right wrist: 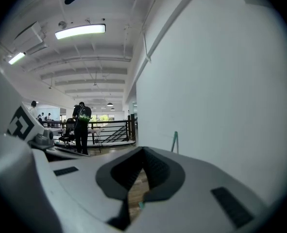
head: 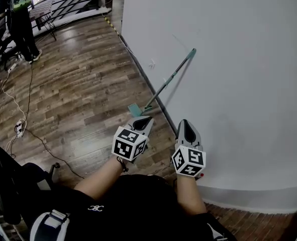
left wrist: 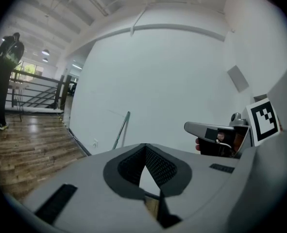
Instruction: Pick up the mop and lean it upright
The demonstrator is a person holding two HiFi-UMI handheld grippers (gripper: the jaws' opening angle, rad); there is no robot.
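The mop (head: pixel 169 81) leans on the white wall (head: pixel 238 59), at the far side of the scene from both grippers. Its teal grip end is high against the wall and its flat head is down on the wood floor (head: pixel 83 89) at the wall's foot. It looks light: a thin, stiff pole, probably smooth, so it could slide sideways along the wall. The middle of the pole seems the best place to take hold. The left gripper (head: pixel 142 121) and right gripper (head: pixel 188 128) hang near the person, well apart from the mop. Each has its jaws closed together on nothing.
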